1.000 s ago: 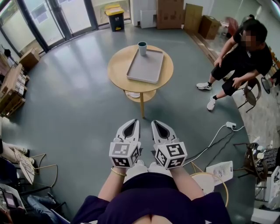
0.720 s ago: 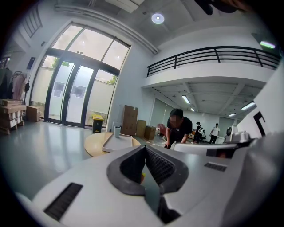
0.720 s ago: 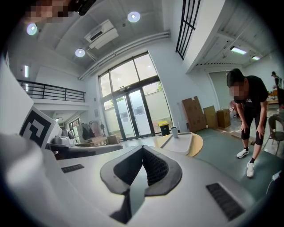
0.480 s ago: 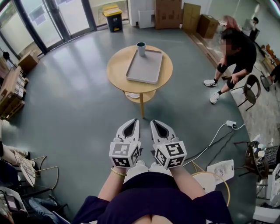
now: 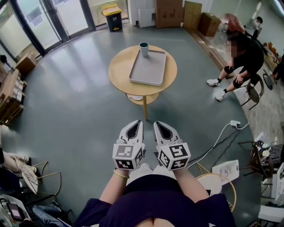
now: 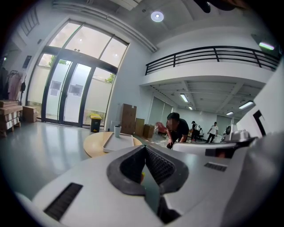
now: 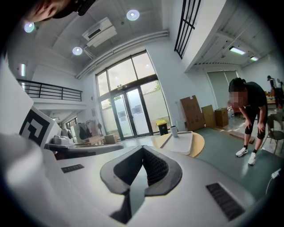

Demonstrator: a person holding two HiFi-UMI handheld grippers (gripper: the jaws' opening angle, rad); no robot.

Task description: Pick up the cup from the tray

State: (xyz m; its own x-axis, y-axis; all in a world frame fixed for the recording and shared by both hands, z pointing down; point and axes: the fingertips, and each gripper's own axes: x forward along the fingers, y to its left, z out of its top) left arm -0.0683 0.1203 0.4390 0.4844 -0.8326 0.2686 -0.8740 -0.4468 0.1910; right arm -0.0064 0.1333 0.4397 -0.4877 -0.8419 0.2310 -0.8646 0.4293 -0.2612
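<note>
A grey-blue cup (image 5: 143,48) stands upright at the far corner of a grey tray (image 5: 148,68) on a round wooden table (image 5: 120,66). The cup (image 6: 117,131) and tray (image 6: 117,143) show small in the left gripper view, and the cup (image 7: 174,131) and tray (image 7: 179,142) likewise in the right gripper view. My left gripper (image 5: 138,123) and right gripper (image 5: 156,124) are held side by side close to my body, well short of the table. Both are shut with nothing between the jaws.
A person (image 5: 242,57) bends forward at the right beside a chair (image 5: 255,91). A white cable and power strip (image 5: 235,125) lie on the floor right of me. Cardboard boxes (image 5: 168,13) and a bin (image 5: 112,17) stand at the back; a stool (image 5: 217,188) sits near my right.
The table sits slightly lower and right in the head view. The person at the right has shifted from crouching to bending forward. Both grippers keep their places, shut.
</note>
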